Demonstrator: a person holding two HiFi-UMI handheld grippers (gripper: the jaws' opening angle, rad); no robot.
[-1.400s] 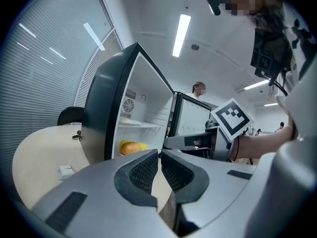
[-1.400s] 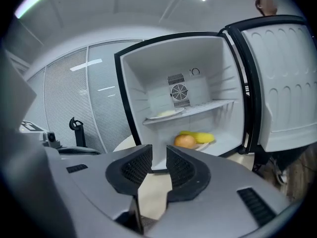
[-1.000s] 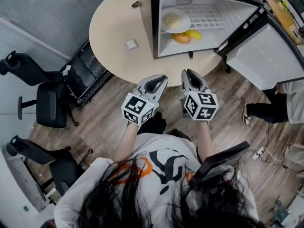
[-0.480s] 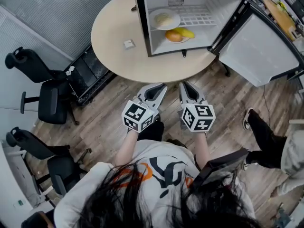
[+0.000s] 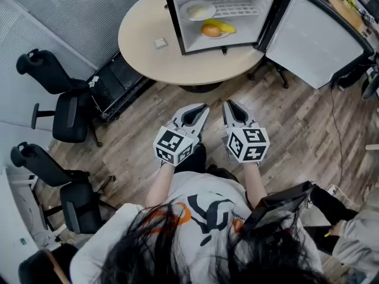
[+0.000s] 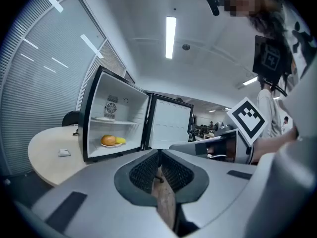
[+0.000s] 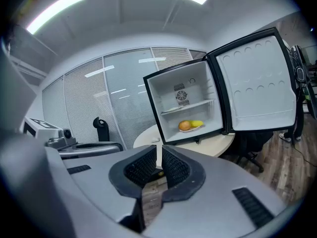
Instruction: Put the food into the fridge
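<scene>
A small fridge (image 5: 173, 16) stands open on a round table (image 5: 148, 55), its door (image 5: 314, 31) swung out to the right. A plate of pale food (image 5: 197, 10) lies on the fridge's upper shelf. Below it lies a plate with an orange fruit and a banana (image 5: 214, 28), also seen in the left gripper view (image 6: 112, 141) and the right gripper view (image 7: 189, 125). My left gripper (image 5: 200, 107) and right gripper (image 5: 230, 105) hang side by side over the wooden floor, well short of the table. The left is shut and empty. The right's jaws are closing the last bit, with nothing between them.
A small white object (image 5: 160, 42) lies on the table left of the fridge. Two black office chairs (image 5: 65, 108) (image 5: 71, 200) stand at the left. Another person's leg (image 5: 349, 235) shows at the lower right. Wooden floor (image 5: 296, 129) lies between me and the table.
The table and fridge have slid up and away in the head view as I backed off. The person at the right has moved lower. Both grippers keep their pose.
</scene>
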